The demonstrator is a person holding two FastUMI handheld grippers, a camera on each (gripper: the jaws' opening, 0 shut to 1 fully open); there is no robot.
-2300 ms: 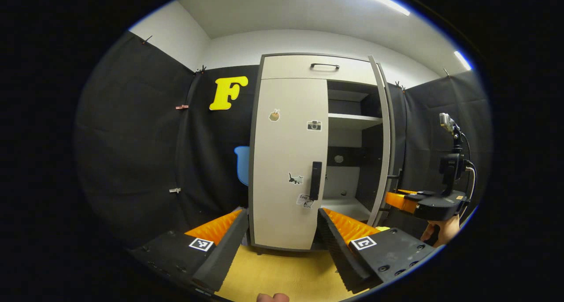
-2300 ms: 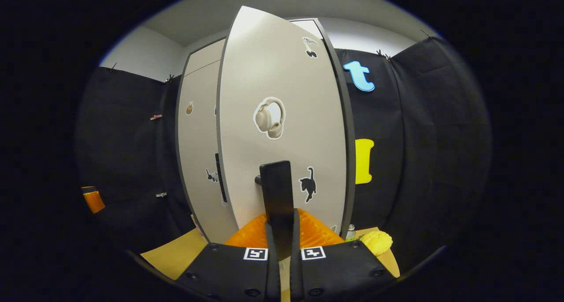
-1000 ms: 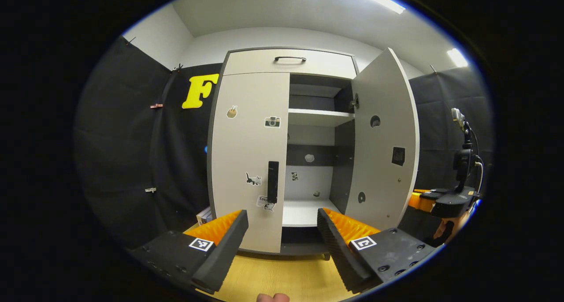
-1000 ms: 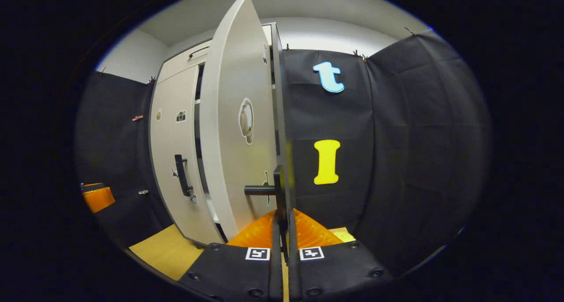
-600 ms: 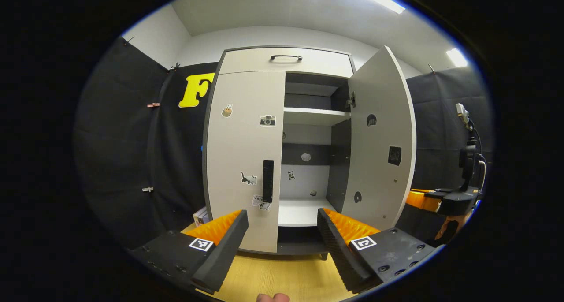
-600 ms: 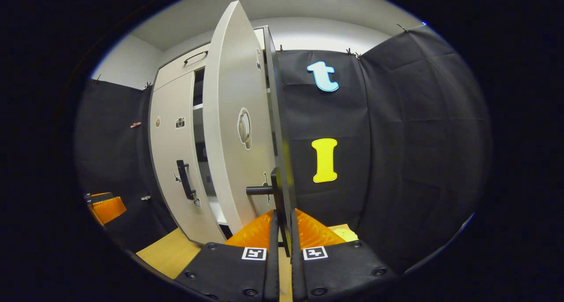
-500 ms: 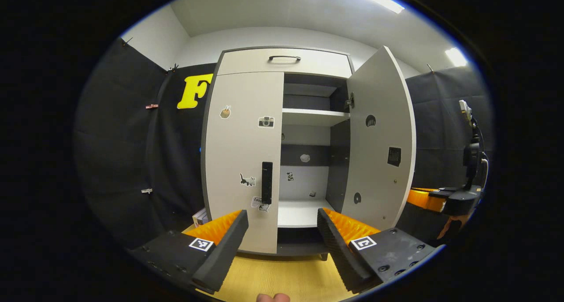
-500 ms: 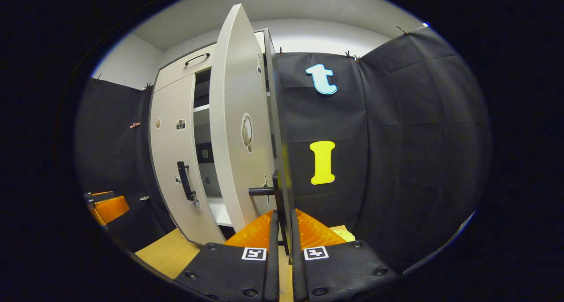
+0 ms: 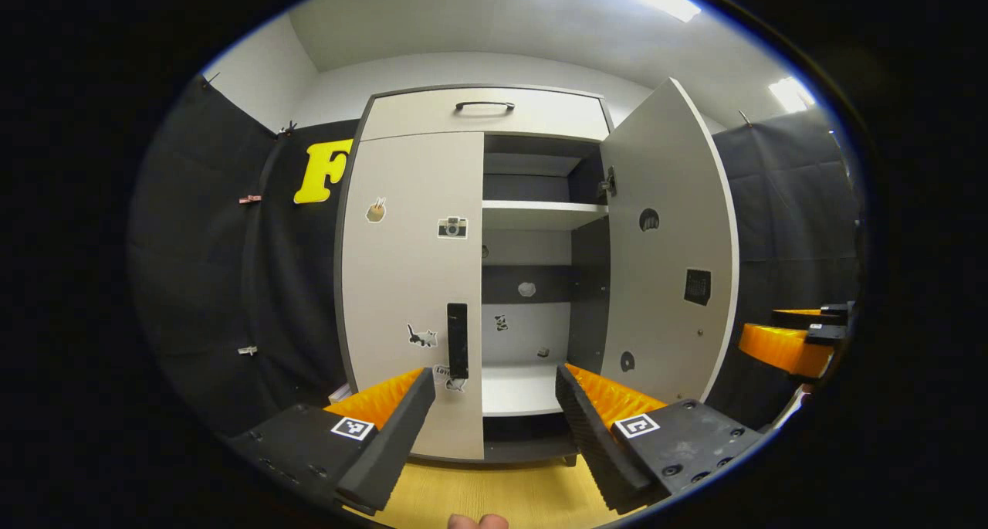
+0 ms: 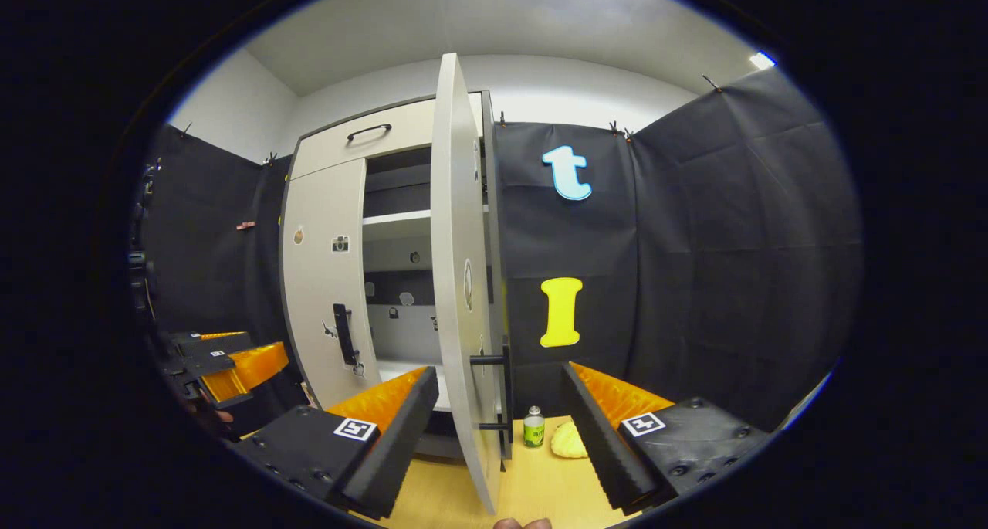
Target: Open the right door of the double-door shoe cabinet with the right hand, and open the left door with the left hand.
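Note:
The white shoe cabinet (image 9: 478,116) stands ahead. Its right door (image 9: 668,243) is swung wide open, showing shelves inside. The left door (image 9: 409,282) is closed, with a black handle (image 9: 458,340) at its inner edge. My left gripper (image 9: 494,405) is open, a short way in front of that handle, with nothing between its fingers. In the right gripper view the open right door (image 10: 459,282) is seen edge-on with its black handle (image 10: 505,390) just ahead. My right gripper (image 10: 498,413) is open and clear of the handle. The right gripper (image 9: 795,340) also appears at the far right of the left gripper view.
A small green bottle (image 10: 533,427) and a yellow object (image 10: 570,441) lie on the wooden floor (image 10: 532,483) beside the open door. Black cloth walls close in both sides. The left gripper (image 10: 224,363) shows at the left of the right gripper view.
My right gripper has let go of the right door's handle, opened and drawn back. The right door stays wide open. My left gripper has edged nearer the left door.

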